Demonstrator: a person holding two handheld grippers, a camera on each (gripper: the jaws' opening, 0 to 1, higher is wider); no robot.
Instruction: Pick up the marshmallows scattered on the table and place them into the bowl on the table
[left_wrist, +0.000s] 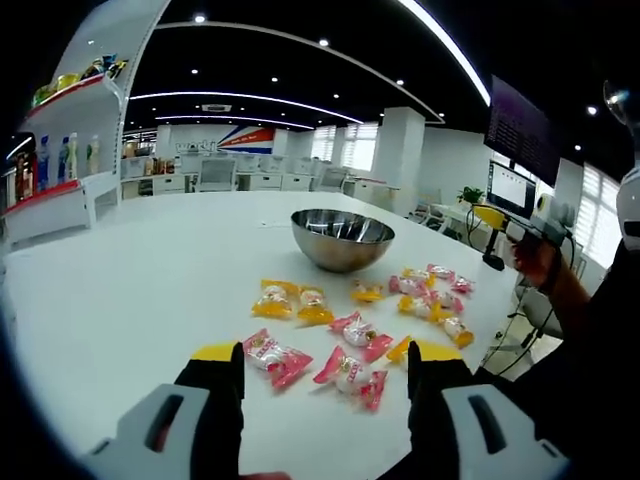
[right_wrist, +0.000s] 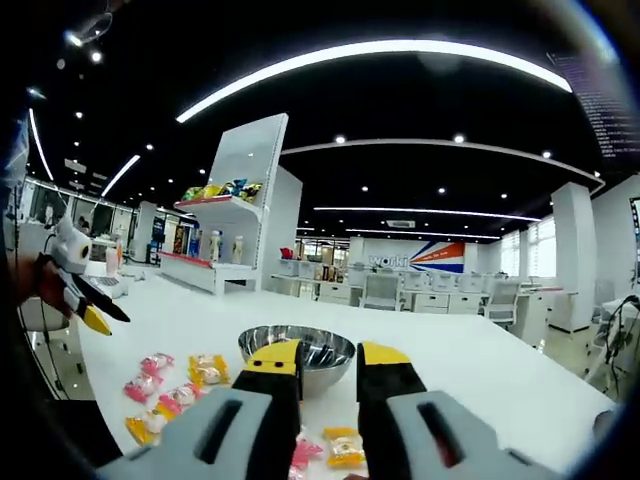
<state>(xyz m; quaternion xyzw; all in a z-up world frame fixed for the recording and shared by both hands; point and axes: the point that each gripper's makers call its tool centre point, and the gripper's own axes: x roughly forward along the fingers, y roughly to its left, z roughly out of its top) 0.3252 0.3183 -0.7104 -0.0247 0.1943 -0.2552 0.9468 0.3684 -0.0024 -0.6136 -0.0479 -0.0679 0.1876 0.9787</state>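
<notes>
In the left gripper view the left gripper (left_wrist: 325, 372) has its jaws spread wide and empty; pink-wrapped marshmallows (left_wrist: 350, 375) lie on the white surface (left_wrist: 150, 290) between and just beyond the tips. Yellow-wrapped ones lie further on, near the steel bowl (left_wrist: 342, 238). In the right gripper view the right gripper (right_wrist: 328, 368) holds its jaws narrowly apart, empty, before the bowl (right_wrist: 296, 352).
</notes>
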